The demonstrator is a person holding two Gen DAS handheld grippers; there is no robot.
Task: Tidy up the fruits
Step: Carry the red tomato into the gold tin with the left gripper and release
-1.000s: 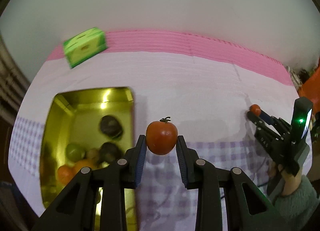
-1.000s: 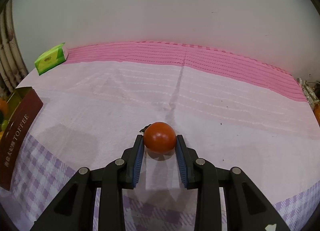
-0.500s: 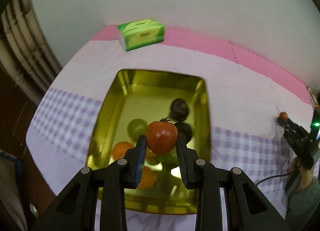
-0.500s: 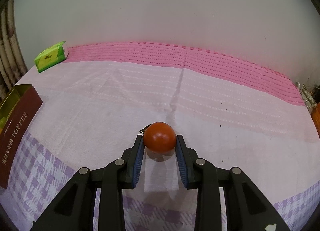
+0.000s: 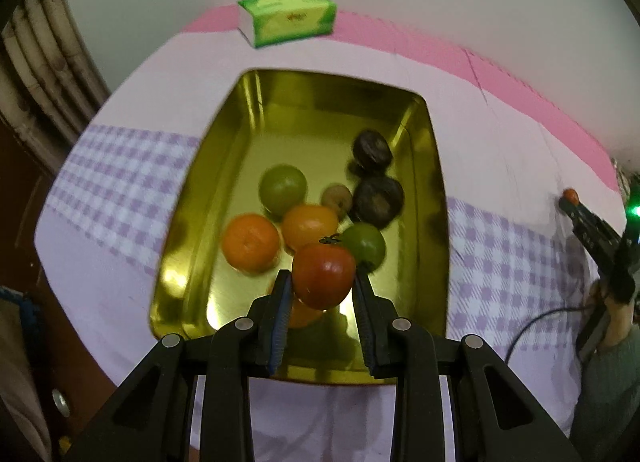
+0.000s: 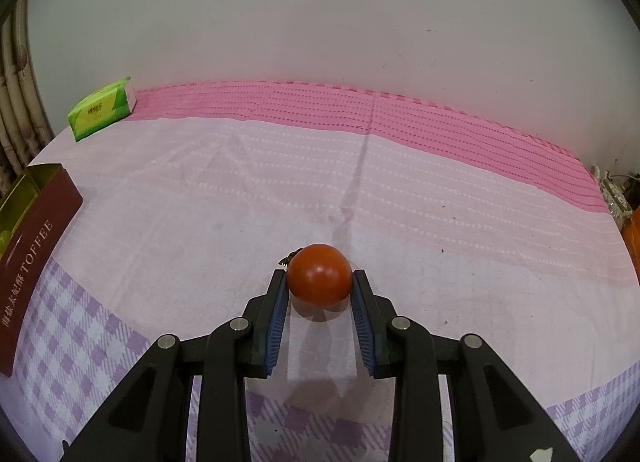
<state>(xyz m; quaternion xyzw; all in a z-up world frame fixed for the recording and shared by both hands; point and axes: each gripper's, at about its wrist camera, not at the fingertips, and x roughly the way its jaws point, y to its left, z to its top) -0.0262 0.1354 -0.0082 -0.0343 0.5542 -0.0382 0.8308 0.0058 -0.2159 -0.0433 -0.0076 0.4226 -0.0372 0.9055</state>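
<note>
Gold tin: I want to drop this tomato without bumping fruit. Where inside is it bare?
The gold tin is bare along its far end toward the green tissue pack and down its left wall. Crowded: middle and right wall, around the oranges and dark fruits.

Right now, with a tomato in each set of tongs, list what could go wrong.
1. The left tongs hold their tomato above the gold tin, which is already crowded; dropped from there, it could bruise the green fruit or the orange beneath it.
2. The right tongs grip the other tomato only near the pad tips, so it might slip out when lifted.
</note>
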